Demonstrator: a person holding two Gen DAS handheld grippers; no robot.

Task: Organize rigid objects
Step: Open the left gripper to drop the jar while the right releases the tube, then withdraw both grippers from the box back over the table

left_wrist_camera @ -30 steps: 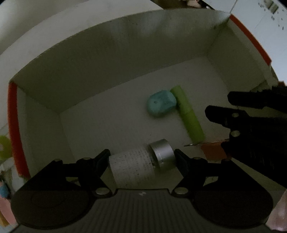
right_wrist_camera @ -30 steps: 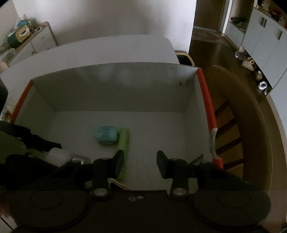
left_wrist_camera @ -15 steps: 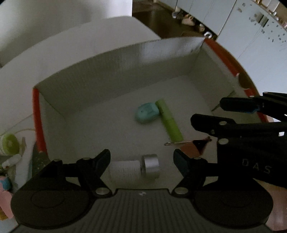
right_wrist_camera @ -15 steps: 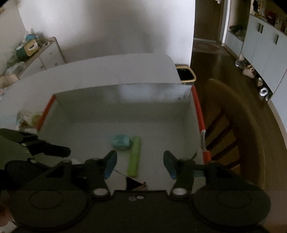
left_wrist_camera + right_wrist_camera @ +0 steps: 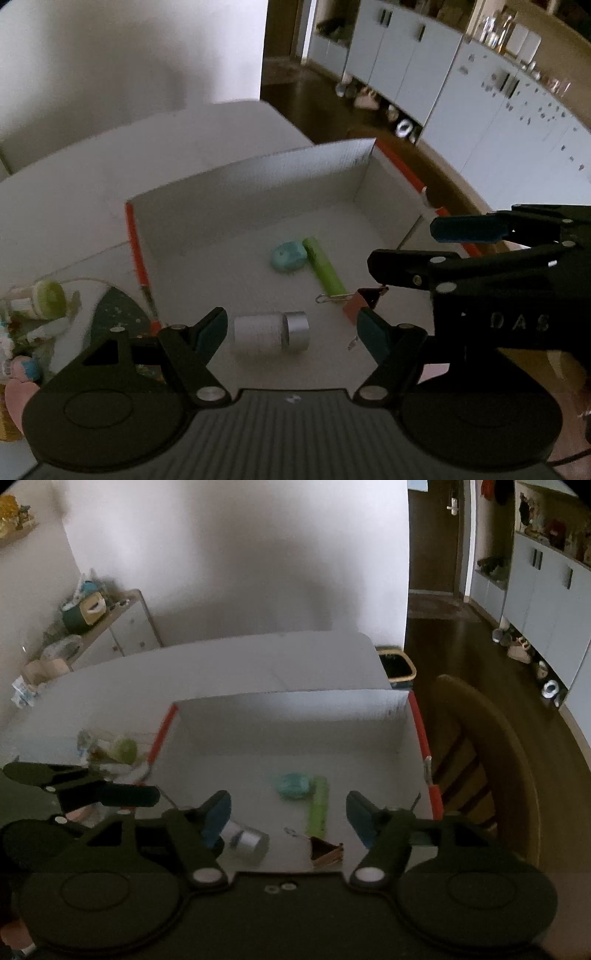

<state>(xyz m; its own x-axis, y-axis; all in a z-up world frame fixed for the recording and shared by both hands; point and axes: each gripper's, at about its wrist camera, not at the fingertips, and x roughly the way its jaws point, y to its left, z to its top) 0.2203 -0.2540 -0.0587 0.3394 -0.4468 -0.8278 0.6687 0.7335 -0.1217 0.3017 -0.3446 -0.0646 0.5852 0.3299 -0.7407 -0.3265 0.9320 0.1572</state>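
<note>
Across the lower half of both wrist views sits an open white box (image 5: pixel 258 173) with orange edges, resting on the white bench (image 5: pixel 258 657). On its floor lie a small white bottle with a silver cap (image 5: pixel 271 333), a teal oval case (image 5: pixel 289 256) touching a green tube (image 5: pixel 324 270), and a pink binder clip (image 5: pixel 356 301) at lower center-right. The left hand-held gripper (image 5: pixel 291 330) hangs above the box with fingers spread wide, holding nothing. The right hand-held gripper (image 5: pixel 288 818) is likewise spread and empty. Small clutter (image 5: pixel 44 299) lies on the bench at the left of the frame.
</note>
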